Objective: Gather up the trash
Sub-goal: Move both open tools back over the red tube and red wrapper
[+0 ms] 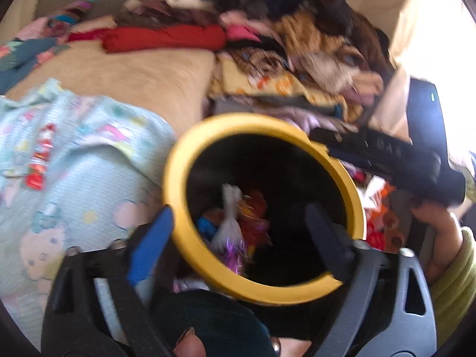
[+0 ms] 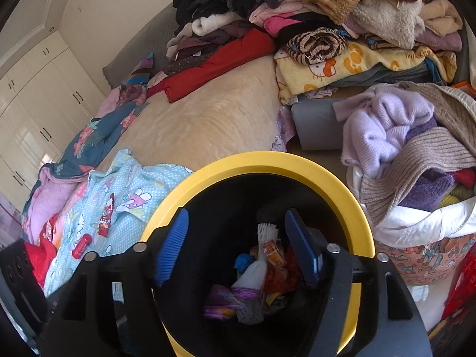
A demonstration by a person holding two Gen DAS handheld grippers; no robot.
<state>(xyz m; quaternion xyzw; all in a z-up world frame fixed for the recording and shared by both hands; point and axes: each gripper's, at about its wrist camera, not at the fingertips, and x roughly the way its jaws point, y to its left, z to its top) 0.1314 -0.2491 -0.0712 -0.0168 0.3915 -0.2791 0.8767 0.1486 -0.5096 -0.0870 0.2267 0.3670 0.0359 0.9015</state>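
Observation:
A black bin with a yellow rim (image 1: 178, 160) (image 2: 267, 160) stands against the bed, right below both grippers. Wrappers and a white knotted bag (image 1: 229, 217) (image 2: 253, 270) lie in its bottom. My left gripper (image 1: 238, 235) is open wide, its blue finger outside the rim and its dark finger over the opening, with nothing held. Above the bin mouth my right gripper (image 2: 236, 247) is open and empty. A red wrapper (image 1: 40, 160) (image 2: 105, 217) and a small red tube (image 2: 81, 245) lie on the light blue cartoon cloth (image 2: 134, 184) on the bed.
A beige bedspread (image 2: 208, 119) fills the middle. Piled clothes (image 2: 312, 15) cover the far side. A basket of sweaters (image 2: 416, 154) stands right of the bin. White wardrobes (image 2: 35, 89) line the left wall. A hand (image 1: 431, 217) holds the right gripper's body (image 1: 386, 154).

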